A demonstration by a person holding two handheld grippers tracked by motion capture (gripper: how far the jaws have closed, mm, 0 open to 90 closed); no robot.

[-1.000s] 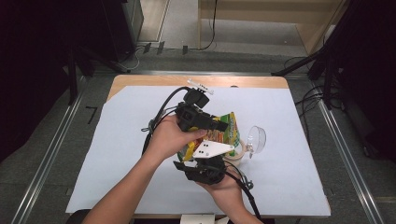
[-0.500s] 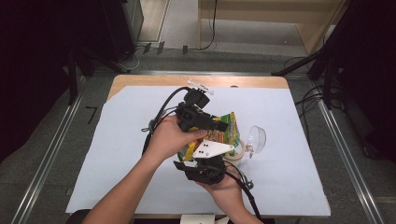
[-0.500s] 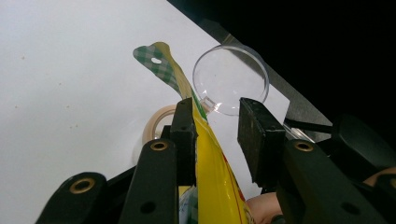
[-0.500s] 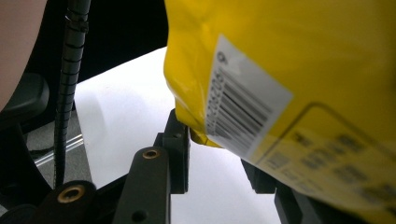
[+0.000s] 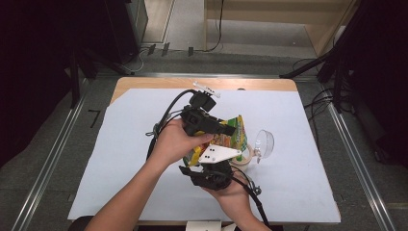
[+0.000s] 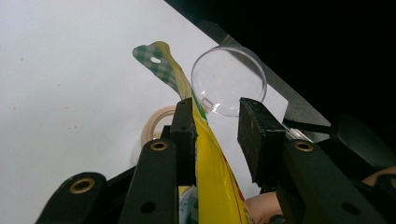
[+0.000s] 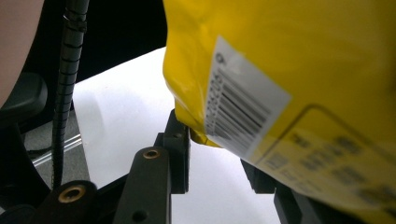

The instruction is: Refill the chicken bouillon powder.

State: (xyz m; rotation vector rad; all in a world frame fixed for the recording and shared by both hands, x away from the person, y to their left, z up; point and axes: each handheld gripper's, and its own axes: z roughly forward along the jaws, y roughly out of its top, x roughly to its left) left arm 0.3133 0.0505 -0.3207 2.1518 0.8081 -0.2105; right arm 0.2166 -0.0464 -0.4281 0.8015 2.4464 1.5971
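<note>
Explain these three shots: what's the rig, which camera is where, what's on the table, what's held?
No robot: a person holds a two-jaw gripper in each hand. The high view looks down on the table's white sheet. The other two cameras ride on the grippers and look along their black jaws. The left gripper and the right gripper meet at a yellow snack bag. In the left gripper view the bag lies against one jaw with a gap to the other, so no firm pinch shows. In the right gripper view the bag's corner sits between the jaws. A clear plastic cup and a tape roll lie nearby.
</note>
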